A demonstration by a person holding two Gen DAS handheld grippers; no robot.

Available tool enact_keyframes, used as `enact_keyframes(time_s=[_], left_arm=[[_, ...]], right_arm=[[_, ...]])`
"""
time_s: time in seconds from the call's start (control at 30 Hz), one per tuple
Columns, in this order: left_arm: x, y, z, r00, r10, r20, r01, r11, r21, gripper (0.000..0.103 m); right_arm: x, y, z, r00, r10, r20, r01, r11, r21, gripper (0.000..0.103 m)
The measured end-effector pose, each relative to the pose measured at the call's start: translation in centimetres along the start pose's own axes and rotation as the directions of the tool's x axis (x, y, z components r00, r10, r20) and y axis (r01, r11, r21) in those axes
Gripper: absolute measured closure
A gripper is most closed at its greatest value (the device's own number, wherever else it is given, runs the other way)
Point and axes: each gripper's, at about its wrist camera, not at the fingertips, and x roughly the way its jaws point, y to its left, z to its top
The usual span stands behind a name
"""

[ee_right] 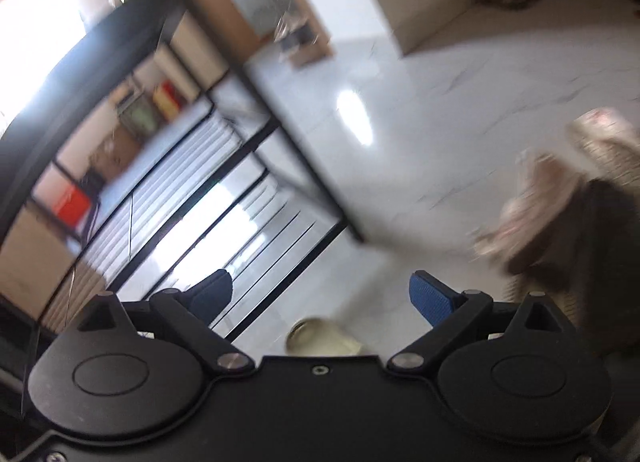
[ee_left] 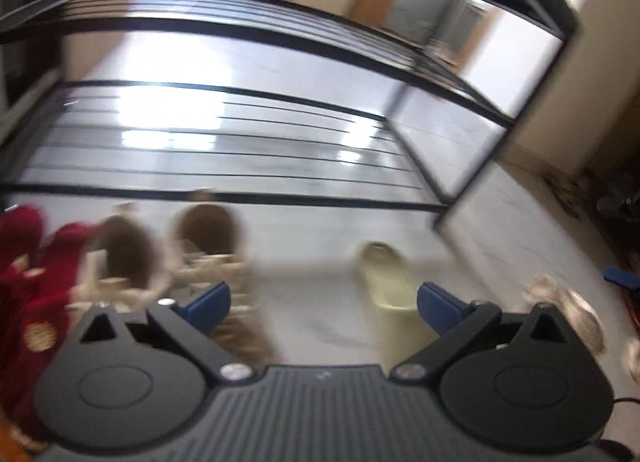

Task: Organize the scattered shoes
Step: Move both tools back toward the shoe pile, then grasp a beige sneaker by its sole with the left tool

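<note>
Shoes on glossy white marble-look floor [ee_left: 320, 262], all blurred. Left wrist view, L to R: deep-red fabric w/ gold round motifs [ee_left: 28, 302] at far left edge, can't tell what it is. Next, pair of tan fuzzy slippers [ee_left: 200, 238], rounded toes, dark brown inside, side by side just in front of black metal shoe rack [ee_left: 224, 198]. Rack tiers are thin wire bars, bare. Then pale yellow slide [ee_left: 390, 282], smooth, rubbery-looking, lying alone towards the right finger. Far right: fluffy beige shoe [ee_left: 560, 302], shaggy texture.

No readable writing or brand anywhere; too smeared.

Left gripper [ee_left: 322, 302]: black arms, blue ribbed pads spread wide, nothing between them, touching nothing.

Right wrist view: rack [ee_right: 280, 130] tilted across left side, yellow slide [ee_right: 320, 338] peeking just above gripper body, fluffy beige/pink shoes [ee_right: 552, 198] at right w/ dark brownish shape beside them. Right gripper [ee_right: 322, 294]: pads wide apart, empty, above floor.
</note>
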Motion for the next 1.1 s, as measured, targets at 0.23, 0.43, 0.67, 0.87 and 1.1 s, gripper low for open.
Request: enact_keyframes(time_s=[0.23, 0.43, 0.67, 0.87, 1.1], left_arm=[[4.3, -9.8, 0.7, 0.986, -0.143, -0.082, 0.161, 0.947, 0.277, 0.001], [10.3, -17.0, -0.8, 0.941, -0.155, -0.301, 0.291, 0.826, 0.483, 0.001], [20.2, -19.4, -4.3, 0.764, -0.04, -0.645, 0.393, 0.821, 0.415, 0.001], [23.9, -18.2, -4.7, 0.713, -0.062, -0.698, 0.349, 0.895, 0.277, 0.001], [27.3, -19.3, -5.1, 0.618, -0.186, -0.764, 0.327, 0.944, 0.035, 0.001]], right_arm=[[-6.3, -9.3, -0.6, 0.996, -0.052, 0.068, 0.047, 0.997, 0.065, 0.003], [-6.8, -14.7, -0.5, 0.996, -0.078, 0.032, 0.072, 0.985, 0.156, 0.003], [-6.2, -17.1, -1.3, 0.998, -0.058, 0.001, 0.057, 0.981, 0.184, 0.003], [-5.2, -18.3, -1.8, 0.998, -0.06, -0.032, 0.066, 0.977, 0.204, 0.003], [-3.1, -19.5, -2.3, 0.994, -0.061, -0.09, 0.081, 0.967, 0.242, 0.003]])
